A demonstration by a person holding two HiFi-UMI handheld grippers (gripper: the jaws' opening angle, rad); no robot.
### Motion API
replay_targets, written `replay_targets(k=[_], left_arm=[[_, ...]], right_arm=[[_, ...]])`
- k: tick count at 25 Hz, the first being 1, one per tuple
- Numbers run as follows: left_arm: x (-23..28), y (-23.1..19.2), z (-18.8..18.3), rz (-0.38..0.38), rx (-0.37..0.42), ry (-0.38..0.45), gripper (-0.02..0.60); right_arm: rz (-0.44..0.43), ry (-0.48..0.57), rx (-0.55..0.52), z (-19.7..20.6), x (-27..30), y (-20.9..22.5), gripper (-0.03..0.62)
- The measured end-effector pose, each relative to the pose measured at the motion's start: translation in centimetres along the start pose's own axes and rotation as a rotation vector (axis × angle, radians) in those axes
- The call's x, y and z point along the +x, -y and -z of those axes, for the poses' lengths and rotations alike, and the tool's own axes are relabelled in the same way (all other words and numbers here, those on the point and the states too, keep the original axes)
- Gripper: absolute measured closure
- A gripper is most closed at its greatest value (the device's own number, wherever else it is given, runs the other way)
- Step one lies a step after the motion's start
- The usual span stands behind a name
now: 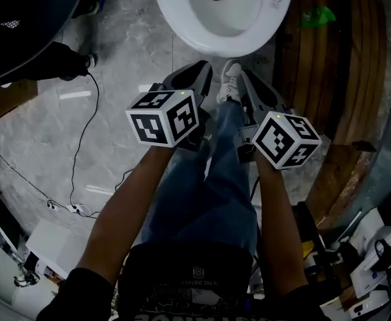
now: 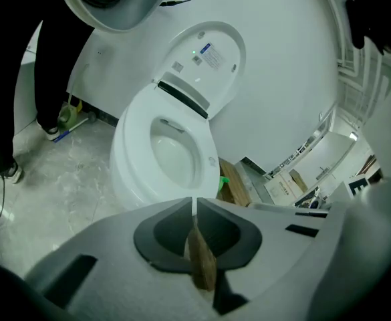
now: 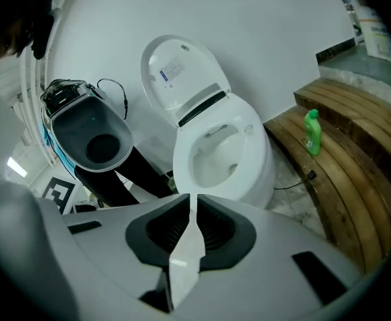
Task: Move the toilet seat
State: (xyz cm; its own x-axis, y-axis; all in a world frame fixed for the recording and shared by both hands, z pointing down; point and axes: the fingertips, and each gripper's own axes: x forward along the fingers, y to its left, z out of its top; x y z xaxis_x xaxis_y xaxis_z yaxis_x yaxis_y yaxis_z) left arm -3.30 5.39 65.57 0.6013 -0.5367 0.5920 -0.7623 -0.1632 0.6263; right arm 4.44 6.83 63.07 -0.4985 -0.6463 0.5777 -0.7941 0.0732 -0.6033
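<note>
A white toilet stands ahead of me on the floor. Its lid is raised against the wall, and the seat ring lies down on the bowl. The right gripper view shows the same raised lid and bowl. My left gripper hangs short of the bowl's front edge, jaws shut with nothing between them. Beside it, my right gripper is also shut and empty. Neither touches the toilet. In their own views, the left gripper and the right gripper point at the bowl.
My shoe rests on the marble floor just before the bowl. A wooden platform with a green bottle lies to the right. A dark round object on a black stand is to the left. A cable trails over the floor.
</note>
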Motion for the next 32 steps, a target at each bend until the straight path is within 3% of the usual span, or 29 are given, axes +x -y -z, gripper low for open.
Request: replay_targets(k=[4, 10, 14, 21, 28, 32], left_arm=[[1.7, -2.5, 0.5, 0.003, -0.051, 0.009, 0.557], [4.0, -4.6, 1.2, 0.050, -0.165, 0.024, 0.433], [5.1, -5.5, 1.4, 0.092, -0.260, 0.049, 0.383], [6.2, -7.0, 1.0, 0.112, -0.369, 0.107, 0.360], [6.5, -7.1, 0.5, 0.110, -0.369, 0.121, 0.360], [6.5, -7.2, 0.5, 0.108, -0.367, 0.108, 0.366]], right_arm=[[0.012, 0.019, 0.050, 0.4, 1.8, 2.3, 0.571], [0.006, 0.038, 0.137, 0.7, 3.8, 5.1, 0.565], [-0.015, 0.024, 0.181, 1.4, 5.0, 6.3, 0.475], [-0.045, 0.017, 0.266, 1.7, 6.6, 8.2, 0.411], [-0.093, 0.053, 0.414, 1.2, 8.2, 8.9, 0.379], [-0.139, 0.068, 0.429, 0.7, 8.6, 8.3, 0.384]])
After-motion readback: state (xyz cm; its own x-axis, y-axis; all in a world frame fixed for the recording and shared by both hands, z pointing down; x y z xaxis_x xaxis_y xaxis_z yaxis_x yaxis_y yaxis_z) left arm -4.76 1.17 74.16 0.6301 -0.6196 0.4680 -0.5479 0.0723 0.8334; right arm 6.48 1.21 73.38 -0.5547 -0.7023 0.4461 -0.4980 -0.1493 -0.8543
